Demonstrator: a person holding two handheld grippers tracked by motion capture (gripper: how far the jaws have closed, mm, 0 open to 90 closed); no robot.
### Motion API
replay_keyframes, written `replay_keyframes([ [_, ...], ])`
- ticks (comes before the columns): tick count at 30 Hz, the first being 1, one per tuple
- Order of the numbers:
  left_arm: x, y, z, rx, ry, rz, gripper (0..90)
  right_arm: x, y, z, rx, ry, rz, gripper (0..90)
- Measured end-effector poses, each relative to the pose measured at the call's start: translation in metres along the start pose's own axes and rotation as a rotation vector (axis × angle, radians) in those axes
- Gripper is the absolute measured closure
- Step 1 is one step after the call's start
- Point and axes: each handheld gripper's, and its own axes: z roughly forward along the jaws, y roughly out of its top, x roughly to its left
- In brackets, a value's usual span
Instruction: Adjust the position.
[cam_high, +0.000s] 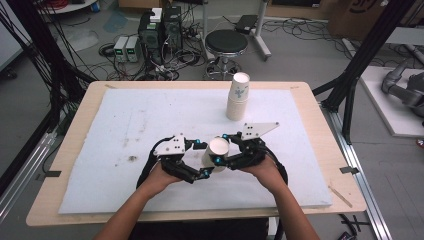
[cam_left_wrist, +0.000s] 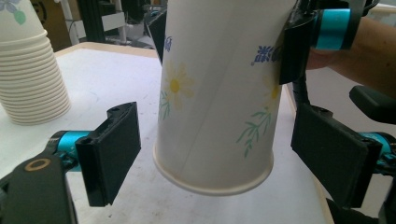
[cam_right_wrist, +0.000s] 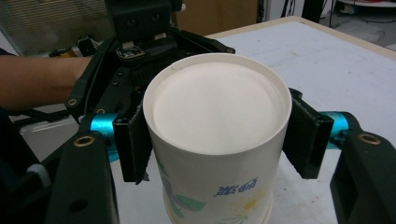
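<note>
Cup (cam_high: 218, 150) hangs upside down above the white pad (cam_high: 125, 130), near the table's front edge, between the two grippers. In the high view the right gripper (cam_high: 222, 147) clamps it from the right, while the left gripper (cam_high: 202, 160) sits just beside it on the left. Behind them, well apart, a stack (cam_high: 238, 96) of like cups stands upright on the pad. Beyond the table (cam_high: 75, 125) are a stool (cam_high: 226, 42), computer boxes (cam_high: 160, 30) and loose cables on the floor.

In the left gripper view the cup (cam_left_wrist: 217, 93) fills the middle, its rim pointing down and tilted a little; it bears a flower print. The left gripper (cam_left_wrist: 229, 154) stands released: its pads (cam_left_wrist: 109, 154) flank the rim on both sides without touching it. The right gripper's pad (cam_left_wrist: 292, 53) presses the wall higher up. The stack (cam_left_wrist: 30, 70) stands at the far left.

In the right gripper view the cup's (cam_right_wrist: 217, 116) base faces the camera. The right gripper (cam_right_wrist: 217, 140) grasps it, both pads tight against the wall. Behind the cup the left gripper's (cam_right_wrist: 140, 51) body blocks the way.
</note>
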Motion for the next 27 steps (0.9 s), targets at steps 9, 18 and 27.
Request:
replay_keyframes([
  [9, 0.0006, 0.0012, 0.0072, 0.001, -0.024, 0.001, 19.9, 0.0010, 0.0000, 0.0011, -0.007, 0.025, 0.005, 34.9],
  [18, 0.0002, 0.0016, 0.0083, -0.001, -0.042, 0.020, 27.9, 0.0003, -0.0014, 0.0009, -0.017, 0.043, 0.017, 35.0],
  [27, -0.0008, 0.0045, 0.0051, 0.055, -0.031, 0.014, 34.3, -0.0006, -0.0033, 0.0006, -0.045, 0.021, 0.073, 18.1],
])
